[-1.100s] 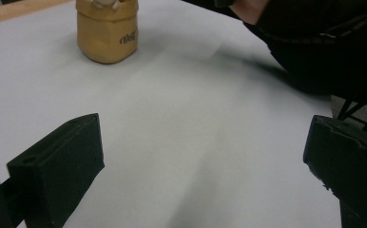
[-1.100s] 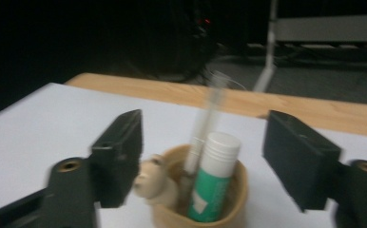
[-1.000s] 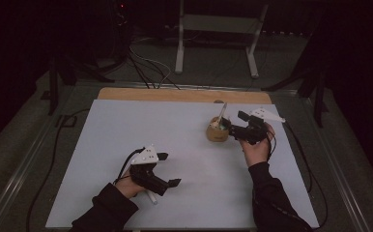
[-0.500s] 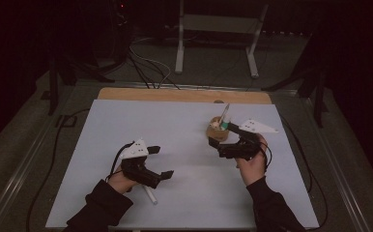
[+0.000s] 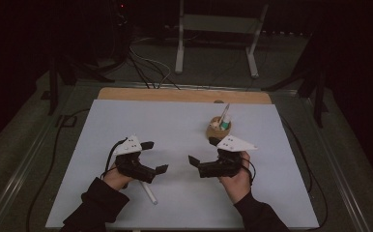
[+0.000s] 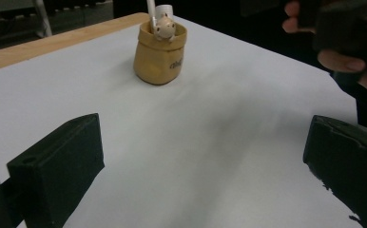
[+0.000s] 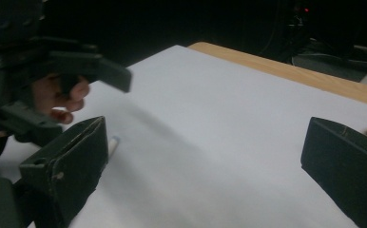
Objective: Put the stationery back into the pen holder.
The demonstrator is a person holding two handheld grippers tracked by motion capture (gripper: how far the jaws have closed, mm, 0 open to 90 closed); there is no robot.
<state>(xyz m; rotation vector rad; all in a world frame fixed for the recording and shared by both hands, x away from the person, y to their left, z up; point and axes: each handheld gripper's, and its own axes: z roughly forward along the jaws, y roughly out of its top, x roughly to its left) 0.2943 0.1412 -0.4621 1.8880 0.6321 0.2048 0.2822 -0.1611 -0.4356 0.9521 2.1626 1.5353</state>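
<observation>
Left gripper [image 5: 154, 157] sits at about 7 o'clock on the white sheet [image 5: 175, 125], jaws spread wide, nothing between them; right gripper [image 5: 203, 151] at about 5 o'clock, jaws also spread and empty, tips turned toward the left one, the 2 well apart. A white pen [image 5: 148, 192] lies flat on the sheet just under and behind the left gripper, at its 5 o'clock, partly covered by the left hand [image 5: 116, 178]; in the right gripper view its tip [image 7: 112, 143] peeks out beside the near jaw. A small tan sack-shaped holder [image 5: 218, 128] stands upright at roughly 1 o'clock on the sheet, just beyond the right gripper, with a white pen-like stick and a green-based item standing in it; in the left gripper view the holder [image 6: 159, 53] shows a small round spotted figure at its rim and dark lettering too small to read. Open sheet lies between the left gripper and the holder. The right hand [image 5: 235, 176] is half hidden by its gripper body; both sleeves are cut off at the bottom edge. The sheet covers a wooden tabletop [image 5: 184, 95], with a bare strip at 12 o'clock. The room is dark: a white metal stand [image 5: 216, 36] and loose cables [image 5: 148, 67] on the floor behind, details lost in shadow.
</observation>
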